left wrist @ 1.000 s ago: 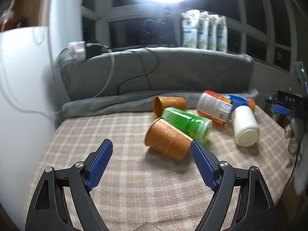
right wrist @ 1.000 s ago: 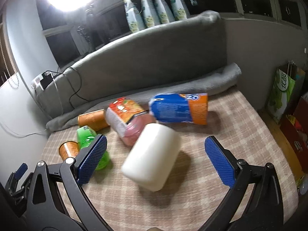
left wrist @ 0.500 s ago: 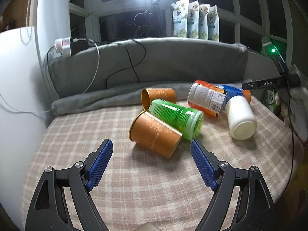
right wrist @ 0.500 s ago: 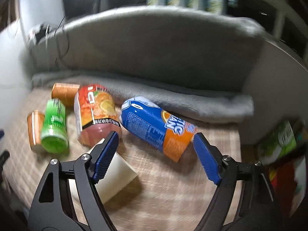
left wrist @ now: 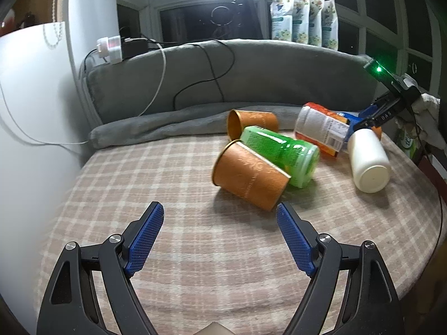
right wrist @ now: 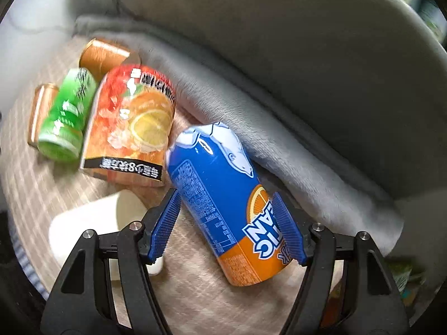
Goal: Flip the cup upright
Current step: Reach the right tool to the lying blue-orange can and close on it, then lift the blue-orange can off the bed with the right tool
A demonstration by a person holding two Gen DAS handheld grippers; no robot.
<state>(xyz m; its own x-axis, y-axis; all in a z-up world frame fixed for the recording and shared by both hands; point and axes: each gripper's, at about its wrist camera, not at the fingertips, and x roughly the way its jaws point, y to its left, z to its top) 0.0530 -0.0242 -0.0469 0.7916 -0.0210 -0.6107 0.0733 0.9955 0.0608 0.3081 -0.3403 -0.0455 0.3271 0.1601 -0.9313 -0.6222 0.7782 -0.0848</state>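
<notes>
Several cups lie on their sides on the checked cloth (left wrist: 173, 195). A blue and orange cup (right wrist: 223, 203) lies between the fingers of my right gripper (right wrist: 226, 223); the blue pads (right wrist: 167, 223) straddle it, open, touching or nearly so. My left gripper (left wrist: 220, 237) is open and empty, just short of a brown paper cup (left wrist: 248, 178). Behind that lie a green cup (left wrist: 282, 150), a second brown cup (left wrist: 251, 122), an orange-fruit cup (left wrist: 321, 131) and a white cup (left wrist: 368, 159).
A grey cushion (left wrist: 223, 78) with cables and a charger (left wrist: 111, 50) backs the table. A rolled grey blanket (right wrist: 279, 117) lies along the back edge. The right gripper's body (left wrist: 391, 103) shows at the left view's right side. A white wall (left wrist: 33, 111) stands left.
My right gripper has dropped down and forward so its fingers now straddle the blue and orange cup. My left gripper view has shifted slightly; the cups have not moved.
</notes>
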